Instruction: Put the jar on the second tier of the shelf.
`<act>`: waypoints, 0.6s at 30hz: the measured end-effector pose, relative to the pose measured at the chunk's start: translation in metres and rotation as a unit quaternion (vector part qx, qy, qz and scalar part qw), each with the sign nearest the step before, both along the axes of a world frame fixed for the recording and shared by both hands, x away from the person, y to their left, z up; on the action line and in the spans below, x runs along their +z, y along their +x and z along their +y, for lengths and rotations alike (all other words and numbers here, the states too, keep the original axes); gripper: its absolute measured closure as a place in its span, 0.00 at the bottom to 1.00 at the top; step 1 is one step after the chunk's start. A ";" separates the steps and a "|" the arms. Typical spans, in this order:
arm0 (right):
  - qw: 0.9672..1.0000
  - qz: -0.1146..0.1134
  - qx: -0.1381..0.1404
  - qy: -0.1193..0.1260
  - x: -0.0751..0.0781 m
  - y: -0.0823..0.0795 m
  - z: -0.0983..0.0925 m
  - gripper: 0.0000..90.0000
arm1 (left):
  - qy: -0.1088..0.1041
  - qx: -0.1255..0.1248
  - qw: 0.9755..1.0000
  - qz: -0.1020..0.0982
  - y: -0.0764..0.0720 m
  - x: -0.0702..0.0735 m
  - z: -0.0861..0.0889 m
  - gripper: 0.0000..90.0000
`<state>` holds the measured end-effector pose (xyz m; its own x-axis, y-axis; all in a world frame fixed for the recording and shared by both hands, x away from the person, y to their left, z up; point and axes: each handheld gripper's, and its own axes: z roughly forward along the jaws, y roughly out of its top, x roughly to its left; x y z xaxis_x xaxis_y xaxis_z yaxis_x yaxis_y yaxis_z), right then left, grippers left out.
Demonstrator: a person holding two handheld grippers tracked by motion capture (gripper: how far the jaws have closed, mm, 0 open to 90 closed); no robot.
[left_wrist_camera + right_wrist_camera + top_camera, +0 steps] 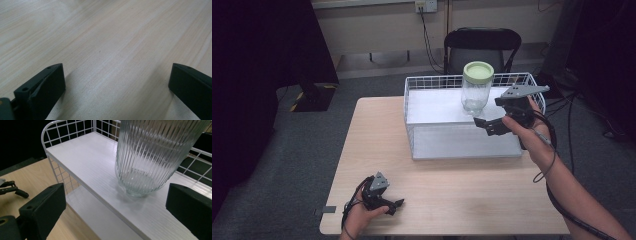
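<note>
A ribbed clear glass jar with a pale green lid stands upright on the upper shelf of a white wire rack at the back of the wooden table. My right gripper is open just in front of and right of the jar, not touching it. In the right gripper view the jar stands a little beyond the wide-apart jaws of this gripper. My left gripper rests open near the table's front left edge. In the left gripper view, this gripper has bare wood between its jaws.
The rack has a lower white shelf in front of the upper one. A black chair stands behind the table, with cables on the wall and floor. A dark curtain hangs at the left.
</note>
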<state>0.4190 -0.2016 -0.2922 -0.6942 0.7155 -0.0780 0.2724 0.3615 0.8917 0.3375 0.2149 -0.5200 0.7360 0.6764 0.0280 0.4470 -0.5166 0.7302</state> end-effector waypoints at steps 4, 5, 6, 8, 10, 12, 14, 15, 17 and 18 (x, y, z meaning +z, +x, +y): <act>1.000 0.000 0.002 -0.001 -0.005 -0.003 -0.001 0.02 | 0.000 0.000 1.000 0.000 0.000 0.000 0.000 0.00; 1.000 0.000 0.002 -0.002 -0.006 -0.004 -0.002 0.02 | 0.000 0.000 1.000 0.000 0.000 0.000 0.000 0.00; 1.000 0.001 0.002 -0.002 -0.007 -0.004 -0.002 0.02 | 0.000 0.000 1.000 0.000 0.000 0.000 0.000 0.00; 1.000 0.000 0.002 -0.001 -0.009 -0.006 -0.004 0.02 | 0.000 0.000 1.000 0.000 0.000 0.000 0.000 0.00; 1.000 0.001 0.002 0.001 -0.011 -0.007 -0.005 0.02 | 0.000 0.000 1.000 0.000 0.000 0.000 0.000 0.00; 1.000 0.003 0.002 0.000 -0.014 -0.009 -0.006 0.02 | 0.000 0.000 1.000 0.000 0.000 0.000 0.000 0.00; 1.000 0.002 0.003 0.001 -0.017 -0.010 -0.007 0.02 | 0.000 0.000 1.000 0.000 0.000 0.000 0.000 0.00; 1.000 0.003 0.004 0.001 -0.018 -0.011 -0.007 0.02 | 0.000 0.000 1.000 0.000 0.000 0.000 0.000 0.00; 1.000 0.005 0.005 0.002 -0.022 -0.013 -0.009 0.02 | 0.000 0.000 1.000 0.000 0.000 0.000 0.000 0.00; 1.000 0.005 0.005 0.002 -0.023 -0.013 -0.009 0.02 | 0.000 0.000 1.000 0.000 0.000 0.000 0.000 0.00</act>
